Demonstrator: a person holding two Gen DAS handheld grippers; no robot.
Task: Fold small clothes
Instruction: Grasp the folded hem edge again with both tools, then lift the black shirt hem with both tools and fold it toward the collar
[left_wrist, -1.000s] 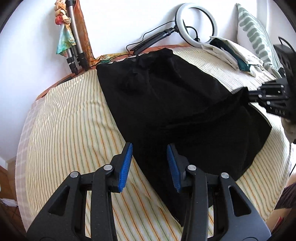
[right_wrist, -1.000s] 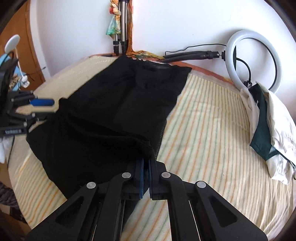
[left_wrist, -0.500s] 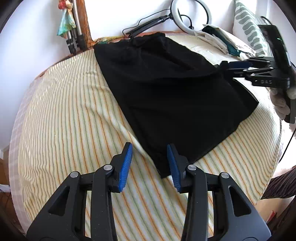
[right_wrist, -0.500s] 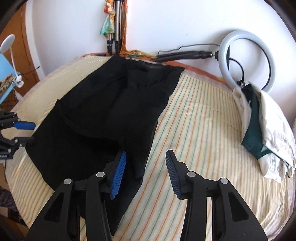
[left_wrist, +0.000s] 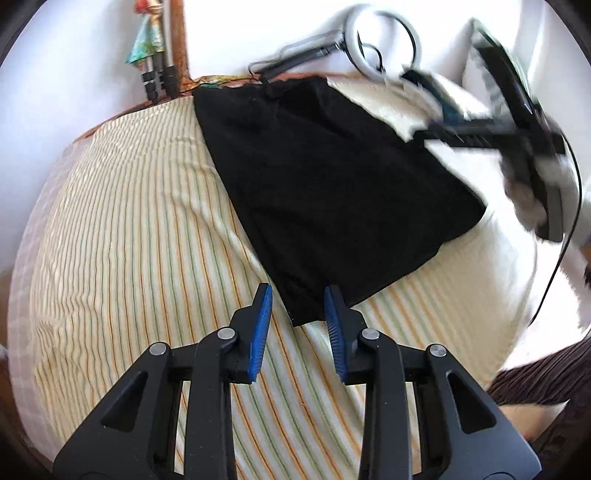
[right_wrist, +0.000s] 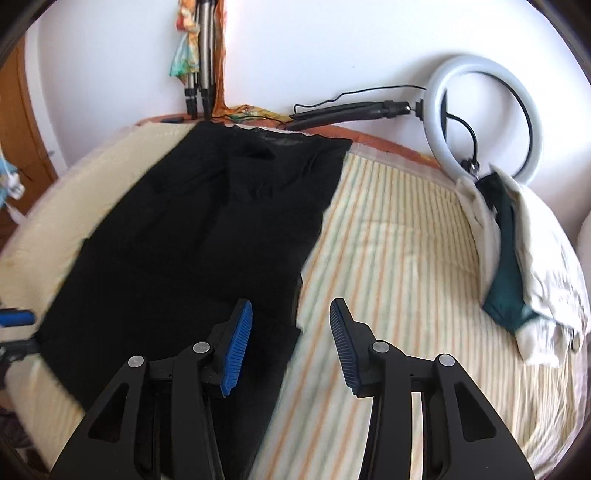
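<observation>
- The black garment (left_wrist: 332, 192) lies flat on the striped bed cover (left_wrist: 122, 229). In the left wrist view it fills the centre of the frame, with its long axis running from the upper middle, near the wall, down to the lower middle.
- Its narrower end points at the wall at the top of the frame. Its wider end points down toward the camera, and one lower corner sits right between the blue pads.
- In the right wrist view the same black garment (right_wrist: 192, 251) takes up the left half of the frame. It runs from the top centre down to the bottom left, and its right edge falls as a slanted line toward the lower middle.
- The left gripper (left_wrist: 297, 323) has its jaws spread, with nothing pinched. The corner of the cloth lies in the gap, and I cannot tell whether a pad touches it.
- The right gripper (right_wrist: 290, 341) is also spread wide. Its left pad hangs over the dark cloth, its right pad over the bare stripes.
- In the left wrist view the right gripper appears as a motion-blurred shape at the upper right.
- A ring light (right_wrist: 484, 118) leans on the wall at the upper right of the right wrist view.
- Just below the ring light lies a pile of white and green clothes (right_wrist: 524, 266), well apart from the black piece.
- Tripod legs (right_wrist: 201, 74) stand at the top centre.
</observation>
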